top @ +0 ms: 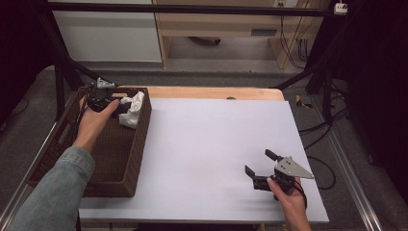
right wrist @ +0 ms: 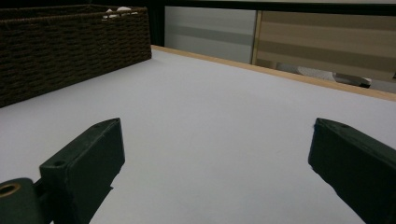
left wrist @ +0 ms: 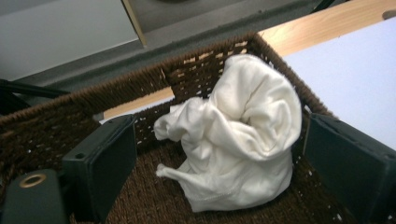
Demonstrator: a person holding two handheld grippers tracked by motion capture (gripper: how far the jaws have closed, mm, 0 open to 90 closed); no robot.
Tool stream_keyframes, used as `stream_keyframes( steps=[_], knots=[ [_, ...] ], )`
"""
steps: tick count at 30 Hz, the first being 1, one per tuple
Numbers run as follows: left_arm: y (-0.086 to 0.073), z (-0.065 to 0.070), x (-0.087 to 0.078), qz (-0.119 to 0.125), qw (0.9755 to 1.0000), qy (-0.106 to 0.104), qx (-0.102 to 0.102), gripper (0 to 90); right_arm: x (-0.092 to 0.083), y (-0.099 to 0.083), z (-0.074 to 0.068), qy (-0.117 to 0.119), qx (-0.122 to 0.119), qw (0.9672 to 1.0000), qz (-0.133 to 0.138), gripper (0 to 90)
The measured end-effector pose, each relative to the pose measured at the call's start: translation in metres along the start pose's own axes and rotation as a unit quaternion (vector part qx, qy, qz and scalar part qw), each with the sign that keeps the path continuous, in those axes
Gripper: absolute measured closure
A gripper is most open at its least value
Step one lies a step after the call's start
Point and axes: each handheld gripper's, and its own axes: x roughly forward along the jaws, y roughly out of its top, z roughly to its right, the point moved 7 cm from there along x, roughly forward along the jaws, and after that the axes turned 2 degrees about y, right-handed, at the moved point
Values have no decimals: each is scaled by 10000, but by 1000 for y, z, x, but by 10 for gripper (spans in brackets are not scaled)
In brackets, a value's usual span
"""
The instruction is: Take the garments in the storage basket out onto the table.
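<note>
White cloth (left wrist: pixel 238 130) sits crumpled in far right corner of brown wicker basket (top: pixel 137 144), at left edge of the worktop (top: pixel 216 144). Left tool (left wrist: pixel 219 154) is inside the basket w/ jaws spread wide either side of the cloth (not gripping it). Right tool (top: pixel 257 168) rests low over the white sheet near the front right, jaws apart, holding nothing.

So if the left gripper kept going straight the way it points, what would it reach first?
Most likely the crumpled white cloth in the far corner of the wicker basket. It lies between the left gripper's open jaws, with the basket wall right behind it; how much gap remains is unclear.
</note>
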Motion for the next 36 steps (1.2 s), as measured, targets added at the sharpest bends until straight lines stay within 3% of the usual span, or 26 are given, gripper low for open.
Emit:
stream_keyframes(
  steps=[9,17,36],
  knots=[
    [-15,1,14,-310,9994,-135,-65,78,0,-1,0,-11,7,10000,-26,43],
    [-27,10,24,-649,9974,-326,35,85,0,-1,0,-3,7,10000,-34,42],
    [-50,11,53,-974,9950,-192,64,124,0,-2,2,-7,52,10000,-46,42]
  ],
)
